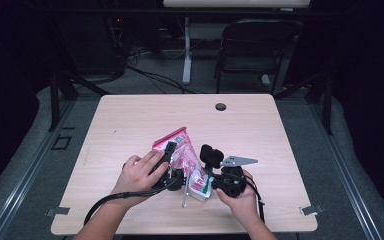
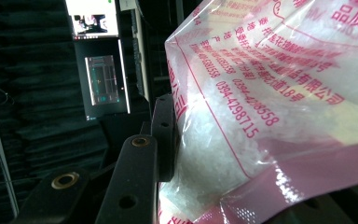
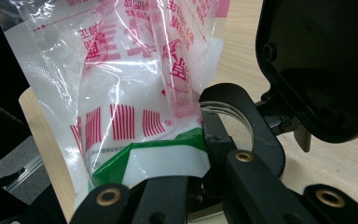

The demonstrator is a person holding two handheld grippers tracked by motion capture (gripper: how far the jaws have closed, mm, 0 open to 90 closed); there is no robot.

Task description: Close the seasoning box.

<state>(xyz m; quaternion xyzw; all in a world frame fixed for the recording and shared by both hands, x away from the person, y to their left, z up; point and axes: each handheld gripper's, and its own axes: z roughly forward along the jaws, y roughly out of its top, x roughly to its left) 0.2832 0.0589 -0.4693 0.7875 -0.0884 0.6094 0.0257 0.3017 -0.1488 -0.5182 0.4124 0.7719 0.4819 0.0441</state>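
From the high view, a pink-and-white plastic bag [image 1: 182,157] lies near the front edge of the wooden surface [image 1: 130,125], between the left gripper [image 1: 169,167] and the right gripper [image 1: 215,175]. In the left gripper view, the fingers [image 2: 164,135] press the bag's side. In the right gripper view, the fingers [image 3: 219,135] clamp the bag's green-striped bottom edge.

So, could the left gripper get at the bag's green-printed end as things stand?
Probably not directly: the left gripper is clamped higher up the bag, and the right gripper already pinches the green-printed end, so that end is taken.
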